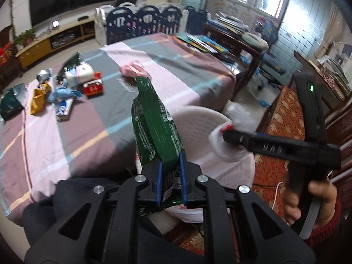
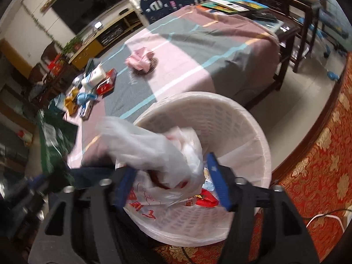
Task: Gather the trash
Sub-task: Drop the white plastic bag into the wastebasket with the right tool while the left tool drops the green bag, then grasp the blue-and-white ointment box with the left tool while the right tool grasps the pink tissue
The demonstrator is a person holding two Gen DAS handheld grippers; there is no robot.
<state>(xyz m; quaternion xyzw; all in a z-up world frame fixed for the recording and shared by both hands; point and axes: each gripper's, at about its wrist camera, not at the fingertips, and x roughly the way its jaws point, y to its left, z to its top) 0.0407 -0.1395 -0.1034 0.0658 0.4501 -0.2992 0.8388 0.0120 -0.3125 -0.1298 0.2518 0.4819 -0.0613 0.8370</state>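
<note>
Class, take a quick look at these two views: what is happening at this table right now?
A person is clearing trash from a table into a white basket. The left gripper is shut on a green wrapper, held near the basket. The right gripper is open above the basket, with a clear plastic bag loose between its fingers. More litter, including a red box and a pink wrapper, lies on the striped tablecloth.

my left gripper (image 1: 171,176) points steeply down beside the white basket (image 2: 253,132), jaws clamped tight on a green packet (image 1: 154,127). my right gripper (image 2: 173,182) tilts down over that basket's mouth, jaws spread, clear plastic bag (image 2: 154,149) loose between them.
</note>
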